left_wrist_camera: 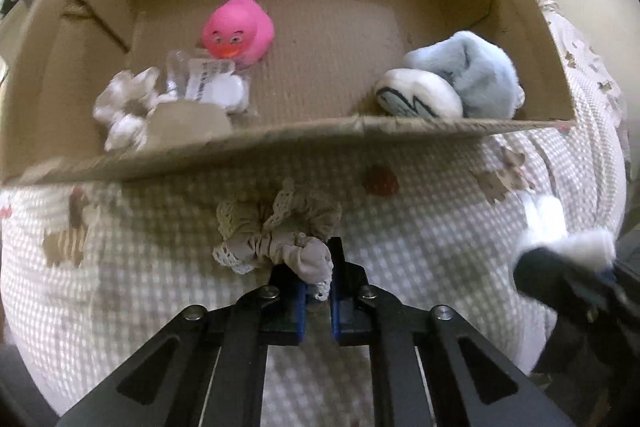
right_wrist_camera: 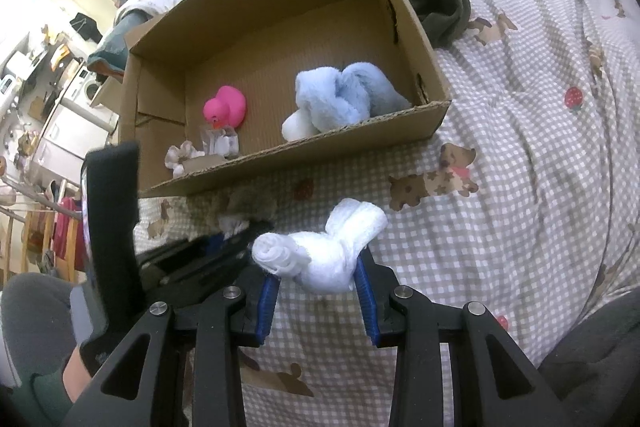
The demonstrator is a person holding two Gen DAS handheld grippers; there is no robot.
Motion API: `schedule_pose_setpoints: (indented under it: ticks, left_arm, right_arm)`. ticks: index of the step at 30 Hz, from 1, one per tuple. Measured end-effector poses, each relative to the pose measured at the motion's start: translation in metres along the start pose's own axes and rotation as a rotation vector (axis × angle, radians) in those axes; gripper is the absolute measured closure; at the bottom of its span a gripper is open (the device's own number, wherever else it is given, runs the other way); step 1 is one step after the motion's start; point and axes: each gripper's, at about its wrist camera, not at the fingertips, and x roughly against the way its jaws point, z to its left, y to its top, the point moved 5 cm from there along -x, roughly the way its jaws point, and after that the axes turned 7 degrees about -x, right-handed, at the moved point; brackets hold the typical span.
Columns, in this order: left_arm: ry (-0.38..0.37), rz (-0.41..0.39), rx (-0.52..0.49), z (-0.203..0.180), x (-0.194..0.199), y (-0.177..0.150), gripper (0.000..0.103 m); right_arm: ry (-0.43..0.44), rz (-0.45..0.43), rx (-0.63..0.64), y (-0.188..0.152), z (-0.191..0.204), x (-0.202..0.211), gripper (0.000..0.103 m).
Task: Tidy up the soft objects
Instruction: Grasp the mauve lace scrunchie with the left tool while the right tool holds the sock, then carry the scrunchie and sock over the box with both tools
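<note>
Bedding: soft quilted check cover, printed with dogs and strawberries, creased to the right.
Box: corrugated cardboard box, open-topped, with a raw, frayed near rim, sitting on the cover.
Inside the box: glossy pink rubber duck, crinkly clear packet and white-beige scrunchie to the left; fluffy pale-blue plush in the right corner.
Left gripper: blue pads pinched together on the edge of a beige lace-trimmed scrunchie, just outside the box's near wall.
Right gripper: pads clamped on a rolled white terry cloth, above the cover.
Open room: bare box floor between duck and plush; flat cover right of the box.
</note>
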Motion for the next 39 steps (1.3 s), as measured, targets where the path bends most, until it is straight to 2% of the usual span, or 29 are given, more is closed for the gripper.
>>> schedule_pose_setpoints:
  ticks: [10,13,17,25,28,32,37,39]
  left_arm:
    - [0.08,-0.021,0.084,0.021,0.045,-0.027,0.095]
    - [0.094,-0.064,0.126,0.029,0.066,-0.032,0.095]
    - [0.126,-0.15,0.123,0.031,0.103,-0.034,0.095]
    - [0.138,-0.278,0.114,0.04,0.153,-0.013,0.095]
    - [0.141,-0.295,0.08,0.042,0.166,0.004,0.095]
    - [0.128,-0.254,-0.037,0.039,0.171,0.027,0.095]
    - [0.192,-0.256,-0.255,0.029,0.179,0.057,0.095]
    - [0.209,-0.266,-0.277,0.029,0.177,0.067,0.095]
  right_arm:
    - [0.021,-0.01,0.033,0.0,0.01,0.002,0.066]
    - [0.021,-0.013,0.041,-0.002,0.008,0.004,0.066]
    - [0.024,-0.022,0.045,-0.003,0.009,0.007,0.066]
    - [0.083,-0.094,0.066,0.005,0.015,0.032,0.066]
    - [0.106,-0.122,0.09,0.015,0.023,0.045,0.066]
    - [0.136,-0.156,0.116,0.032,0.033,0.059,0.066]
    - [0.126,-0.177,0.165,0.054,0.042,0.063,0.066]
    - [0.12,-0.184,0.178,0.061,0.046,0.061,0.066]
